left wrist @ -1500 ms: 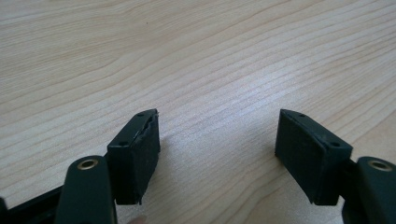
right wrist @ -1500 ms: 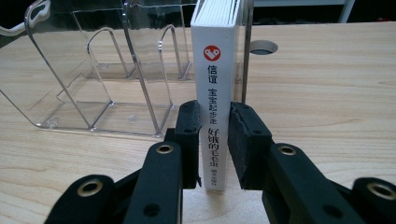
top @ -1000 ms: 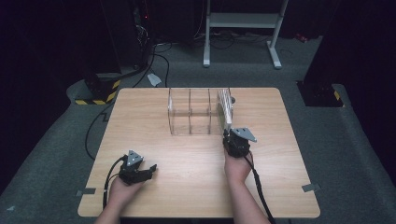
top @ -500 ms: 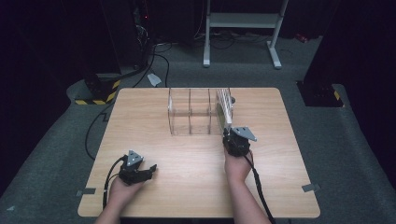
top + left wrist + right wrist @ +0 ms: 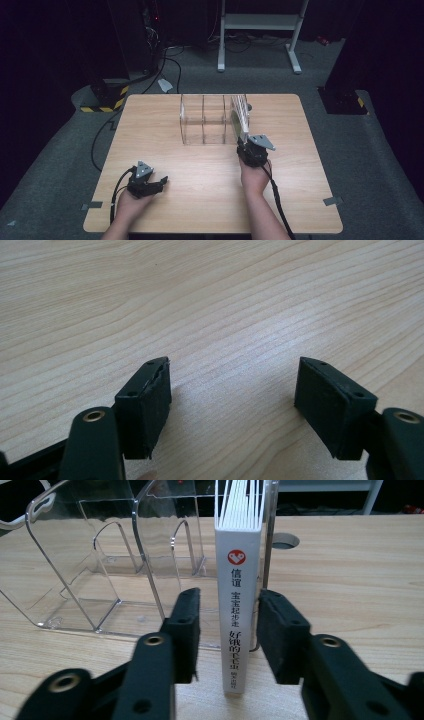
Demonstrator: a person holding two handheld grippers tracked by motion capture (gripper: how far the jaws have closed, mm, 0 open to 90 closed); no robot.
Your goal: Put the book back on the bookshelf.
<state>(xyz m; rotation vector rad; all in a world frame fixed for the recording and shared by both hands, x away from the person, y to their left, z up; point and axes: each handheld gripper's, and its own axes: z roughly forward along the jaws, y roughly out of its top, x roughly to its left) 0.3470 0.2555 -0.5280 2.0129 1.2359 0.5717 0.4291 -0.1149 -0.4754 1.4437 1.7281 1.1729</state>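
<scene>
While both hands rest where they were a second ago, the right tool [image 5: 227, 630] has just been spreading its jaws: they now stand a little off either side of the white book [image 5: 239, 610], gaps showing on both faces, the book between them but not pinched. That book stands upright, spine toward the tool, in the rightmost slot of the clear acrylic rack [image 5: 210, 120] at about 12 o'clock on the tabletop [image 5: 165, 120]. At about 7 o'clock the left tool [image 5: 232, 405] lies as before, jaws spread over bare wood.
</scene>
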